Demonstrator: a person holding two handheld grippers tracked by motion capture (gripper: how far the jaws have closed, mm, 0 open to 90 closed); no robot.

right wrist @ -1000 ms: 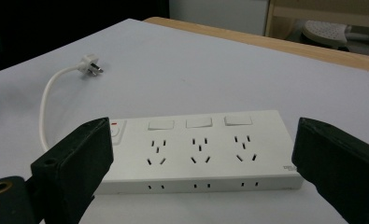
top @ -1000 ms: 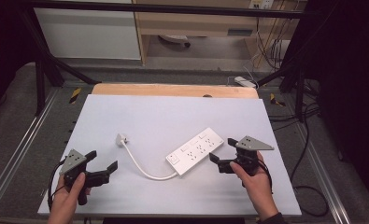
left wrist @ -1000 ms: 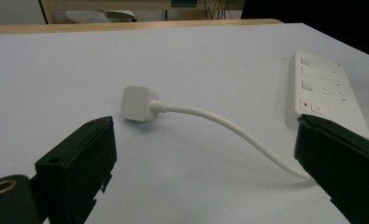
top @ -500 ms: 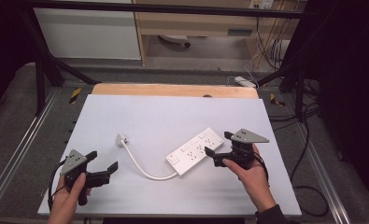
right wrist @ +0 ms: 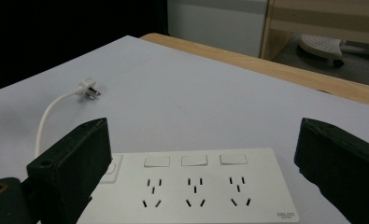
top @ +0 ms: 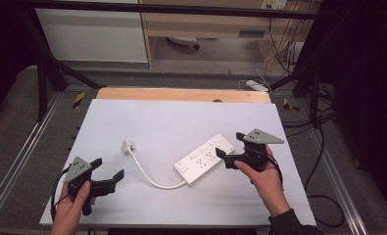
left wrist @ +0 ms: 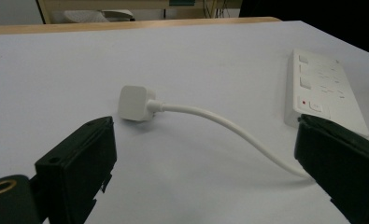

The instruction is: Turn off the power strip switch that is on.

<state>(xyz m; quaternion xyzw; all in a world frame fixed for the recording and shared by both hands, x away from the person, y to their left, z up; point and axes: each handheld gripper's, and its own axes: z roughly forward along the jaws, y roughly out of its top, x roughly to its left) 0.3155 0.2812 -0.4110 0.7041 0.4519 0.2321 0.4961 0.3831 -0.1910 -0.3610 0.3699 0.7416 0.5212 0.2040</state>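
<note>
A white power strip (top: 205, 157) lies slantwise on the white table (top: 181, 122), its sockets and switches facing up (right wrist: 196, 186). Its white cable (top: 149, 175) curves left to a white plug (top: 128, 146) lying on the table (left wrist: 135, 102). My right gripper (top: 228, 150) is open at the strip's right end, its jaws standing either side of that end without touching it. My left gripper (top: 108, 169) is open near the table's front left corner, pointing at the plug and cable from a short distance, nothing between its jaws.
A wooden strip (top: 181, 94) runs along the table's far edge. Beyond it stand a shelf unit (top: 205, 24) and a white cabinet (top: 93, 34). Loose cables (top: 308, 122) lie on the floor to the right. Metal rails (top: 14, 166) flank the table.
My right gripper has shifted slightly up and left, closer over the strip's right end. The left gripper, strip, cable and plug have stayed where they were.
</note>
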